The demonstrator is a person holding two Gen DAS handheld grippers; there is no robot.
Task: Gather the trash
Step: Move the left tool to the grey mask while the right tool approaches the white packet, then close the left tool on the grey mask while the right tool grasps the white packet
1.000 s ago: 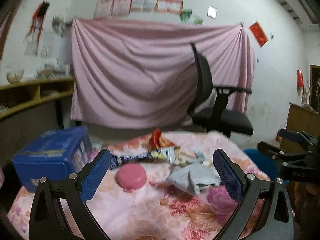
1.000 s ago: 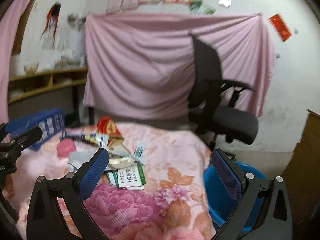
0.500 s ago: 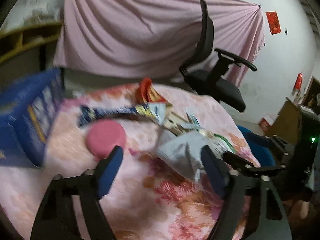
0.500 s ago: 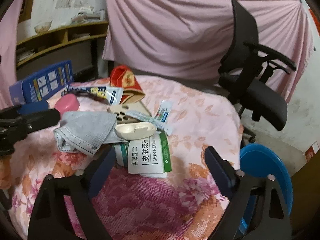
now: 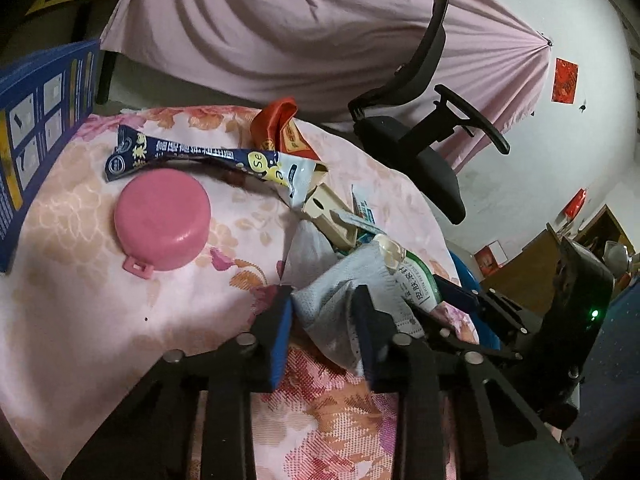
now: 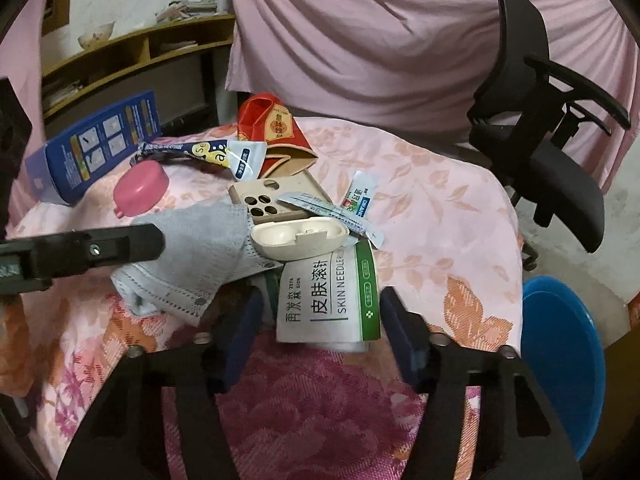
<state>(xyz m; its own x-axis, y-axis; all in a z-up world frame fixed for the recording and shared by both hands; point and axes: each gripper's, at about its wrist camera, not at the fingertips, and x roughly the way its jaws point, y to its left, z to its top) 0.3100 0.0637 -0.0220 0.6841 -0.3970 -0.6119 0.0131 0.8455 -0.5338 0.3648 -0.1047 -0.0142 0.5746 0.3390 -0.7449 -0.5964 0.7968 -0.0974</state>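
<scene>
A pile of trash lies on the floral tablecloth. My left gripper has its fingers partly closed around a crumpled grey face mask, pinching its near edge; the mask also shows in the right wrist view. My right gripper is open, its fingers on either side of a white and green skin needle packet. Also in the pile are a pink round lid, a dark blue snack wrapper, a red packet and a beige case.
A blue box stands at the table's left edge. A blue bin sits on the floor right of the table. A black office chair stands behind it, in front of a pink curtain. Wooden shelves are at the back left.
Both grippers have moved down and forward to the pile. The left gripper's fingers have narrowed around the grey mask. The right gripper's fingers have narrowed a little around the packet.
</scene>
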